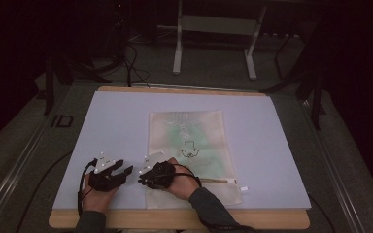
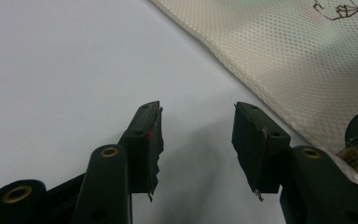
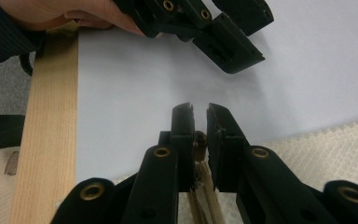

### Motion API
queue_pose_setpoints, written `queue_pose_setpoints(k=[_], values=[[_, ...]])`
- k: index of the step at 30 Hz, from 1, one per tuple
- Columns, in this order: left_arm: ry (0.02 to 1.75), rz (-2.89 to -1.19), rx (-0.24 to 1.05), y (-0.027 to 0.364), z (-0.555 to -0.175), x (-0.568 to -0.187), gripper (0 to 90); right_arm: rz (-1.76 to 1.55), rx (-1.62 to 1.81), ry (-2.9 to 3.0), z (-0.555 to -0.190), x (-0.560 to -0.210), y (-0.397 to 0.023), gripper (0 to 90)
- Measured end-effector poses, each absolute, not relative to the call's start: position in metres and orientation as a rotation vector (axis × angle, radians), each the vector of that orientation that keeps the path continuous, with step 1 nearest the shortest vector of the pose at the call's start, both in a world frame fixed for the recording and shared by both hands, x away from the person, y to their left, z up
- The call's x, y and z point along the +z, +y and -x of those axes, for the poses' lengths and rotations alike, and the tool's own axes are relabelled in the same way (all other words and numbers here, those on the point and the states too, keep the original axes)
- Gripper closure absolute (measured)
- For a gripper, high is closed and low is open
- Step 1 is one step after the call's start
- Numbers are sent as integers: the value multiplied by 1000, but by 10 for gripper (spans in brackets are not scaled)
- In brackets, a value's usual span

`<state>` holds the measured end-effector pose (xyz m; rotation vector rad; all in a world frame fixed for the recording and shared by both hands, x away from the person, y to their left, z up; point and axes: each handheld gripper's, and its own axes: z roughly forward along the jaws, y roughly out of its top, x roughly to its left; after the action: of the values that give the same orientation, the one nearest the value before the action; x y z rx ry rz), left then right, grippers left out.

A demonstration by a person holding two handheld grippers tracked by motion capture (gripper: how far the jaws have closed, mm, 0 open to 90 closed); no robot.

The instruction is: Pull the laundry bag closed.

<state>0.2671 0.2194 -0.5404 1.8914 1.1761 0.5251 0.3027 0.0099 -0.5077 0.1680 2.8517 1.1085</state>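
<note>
A cream mesh zip bag (image 1: 189,141) with a black drawing on it lies flat on the pale lilac mat (image 1: 116,121); its zipper (image 1: 218,180) runs along the near end. My right gripper (image 1: 144,178) points left at the bag's near left corner. In the right gripper view its jaws (image 3: 199,112) are shut on the small brown zipper pull (image 3: 199,140), with the zipper tape (image 3: 206,196) trailing below. My left gripper (image 1: 122,168) rests on the mat just left of the bag. Its jaws (image 2: 196,135) stand open with only mat between them, and the mesh bag (image 2: 298,60) lies to their right.
The mat covers a wooden table whose bare front edge (image 1: 175,219) runs along the near side, also the wooden strip (image 3: 44,130) in the right gripper view. The left gripper (image 3: 228,42) and its hand sit just ahead of the right jaws. A grey floor and metal frame legs (image 1: 177,53) lie beyond.
</note>
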Motion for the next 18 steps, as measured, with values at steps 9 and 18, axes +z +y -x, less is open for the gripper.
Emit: queue_pose_setpoints(k=[9,18], values=[[1175,-1896,526,219,-267,-540,516,-151,1090,2865,-301,-502,-3,813],[1176,-1899,525,219,-267,-540,514,-135,1029,2901,-302,-505,-12,812]])
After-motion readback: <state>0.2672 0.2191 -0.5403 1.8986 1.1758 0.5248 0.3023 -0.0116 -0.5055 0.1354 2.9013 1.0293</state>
